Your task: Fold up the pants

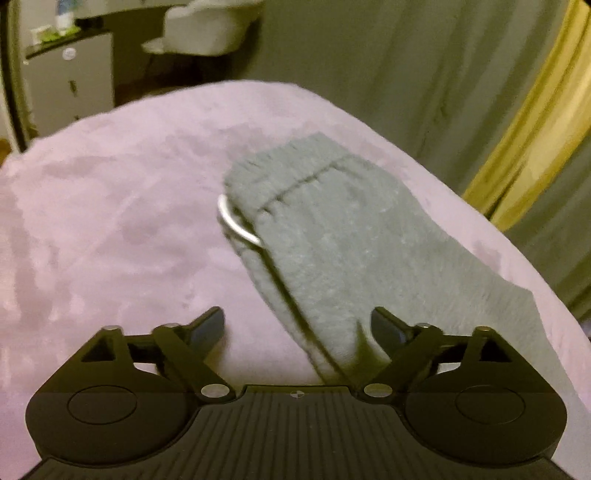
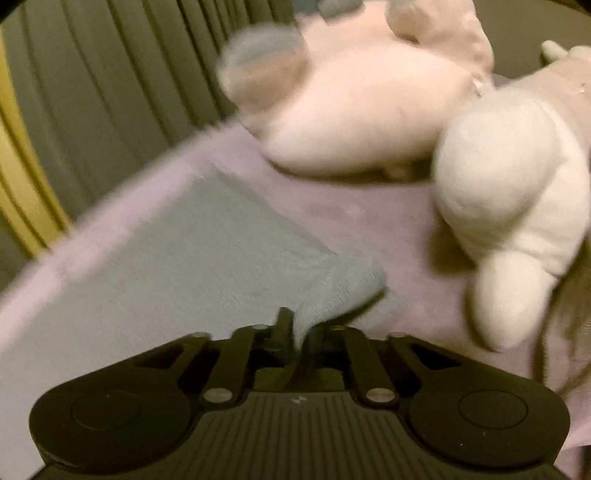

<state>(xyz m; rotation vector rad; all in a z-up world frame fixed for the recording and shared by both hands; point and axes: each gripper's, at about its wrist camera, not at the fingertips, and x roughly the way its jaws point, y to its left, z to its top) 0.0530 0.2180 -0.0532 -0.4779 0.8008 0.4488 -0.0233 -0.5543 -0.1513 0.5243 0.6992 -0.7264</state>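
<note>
Grey fleece pants [image 1: 343, 236] lie flat on a pink blanket [image 1: 110, 221], running from the waistband at the far end toward the near right. A white drawstring loop [image 1: 236, 221] sticks out at the waistband's left edge. My left gripper [image 1: 297, 326] is open and empty, just above the pants' near left edge. In the right wrist view the pants [image 2: 192, 258] spread to the left. My right gripper [image 2: 297, 328] is shut on a ribbed cuff corner [image 2: 343, 284] of the pants, lifted slightly off the blanket [image 2: 388, 221].
Two plush toys lie on the bed ahead of the right gripper: a pink one [image 2: 354, 110] and a white one [image 2: 517, 192]. Grey curtains [image 1: 388, 74] with a yellow strip [image 1: 524, 129] hang past the bed edge. A white cabinet [image 1: 70, 88] and chair [image 1: 207, 29] stand beyond.
</note>
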